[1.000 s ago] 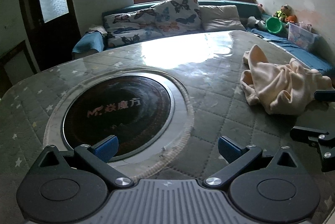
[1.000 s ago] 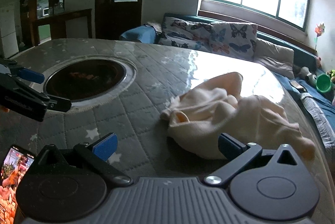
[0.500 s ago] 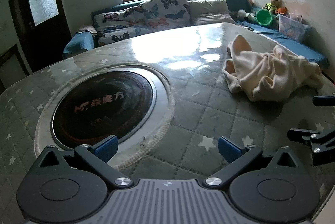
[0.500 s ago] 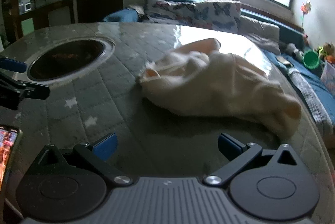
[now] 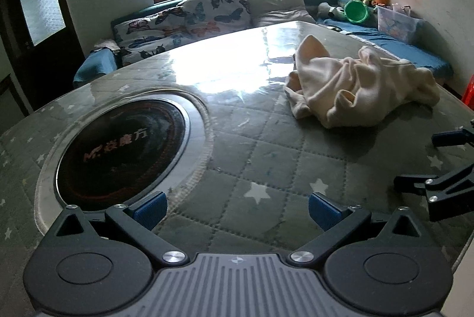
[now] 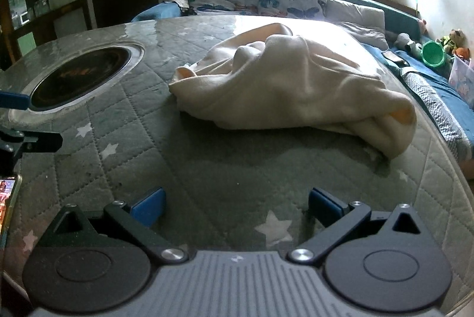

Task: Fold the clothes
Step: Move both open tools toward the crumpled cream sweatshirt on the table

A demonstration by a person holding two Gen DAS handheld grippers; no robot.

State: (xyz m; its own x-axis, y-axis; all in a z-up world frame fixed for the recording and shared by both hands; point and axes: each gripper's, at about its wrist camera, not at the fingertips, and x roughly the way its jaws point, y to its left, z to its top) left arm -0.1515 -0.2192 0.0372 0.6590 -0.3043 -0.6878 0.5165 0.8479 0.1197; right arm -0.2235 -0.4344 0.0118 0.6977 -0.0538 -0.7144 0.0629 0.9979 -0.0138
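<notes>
garment (image 6: 284, 85) crumpled on table (image 6: 207, 168), ahead of spread fingers (image 6: 148, 208)

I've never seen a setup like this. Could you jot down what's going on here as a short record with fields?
garment: cream garment, crumpled in a heap, not yet folded
surface: quilted star-print table cover under a clear sheet
built-in: round dark cooktop set into the table, apart from the garment
left hand-held gripper: open, empty, over the cover
right hand-held gripper: open, empty, facing the garment
background: butterfly cushions under the window
</notes>
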